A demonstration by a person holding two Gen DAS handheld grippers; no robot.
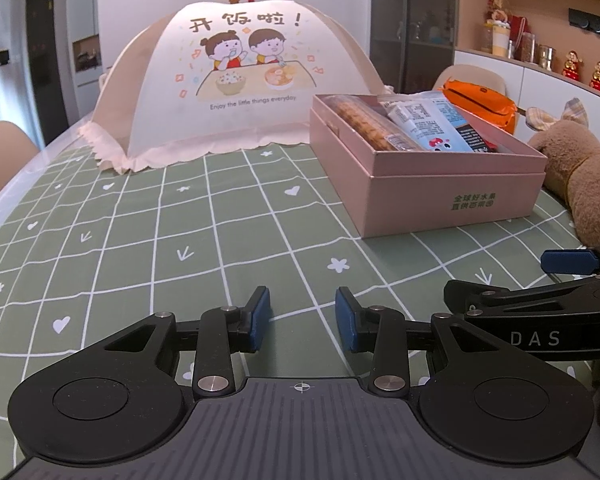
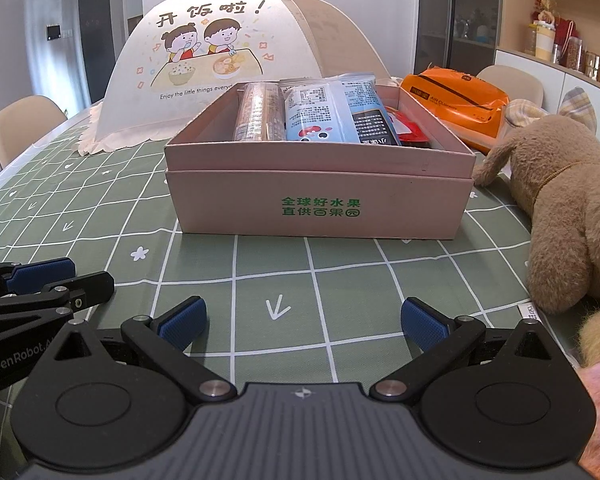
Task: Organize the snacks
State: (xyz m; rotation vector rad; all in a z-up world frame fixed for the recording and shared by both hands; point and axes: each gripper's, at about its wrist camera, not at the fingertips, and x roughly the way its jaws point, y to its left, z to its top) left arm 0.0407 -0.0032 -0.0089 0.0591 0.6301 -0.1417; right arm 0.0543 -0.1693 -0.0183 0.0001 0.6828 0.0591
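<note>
A pink cardboard box [image 1: 440, 196] [image 2: 320, 208] with green print stands on the green checked tablecloth. Inside lie a long roll of biscuits [image 2: 256, 112], a blue snack packet [image 2: 320, 112] and a red packet [image 2: 408, 128], side by side. My left gripper [image 1: 303, 316] hovers low over the cloth, in front and to the left of the box, open, with nothing between its blue pads. My right gripper [image 2: 304, 320] sits straight in front of the box, open wide and empty. The two grippers are close beside each other; each shows at the edge of the other's view.
A white mesh food cover [image 1: 236, 80] [image 2: 220, 64] with a cartoon print stands behind the box. An orange packet [image 2: 456, 104] lies at the back right. A brown plush toy [image 2: 560, 208] lies right of the box. Chairs stand around the table, and shelves with jars line the right wall.
</note>
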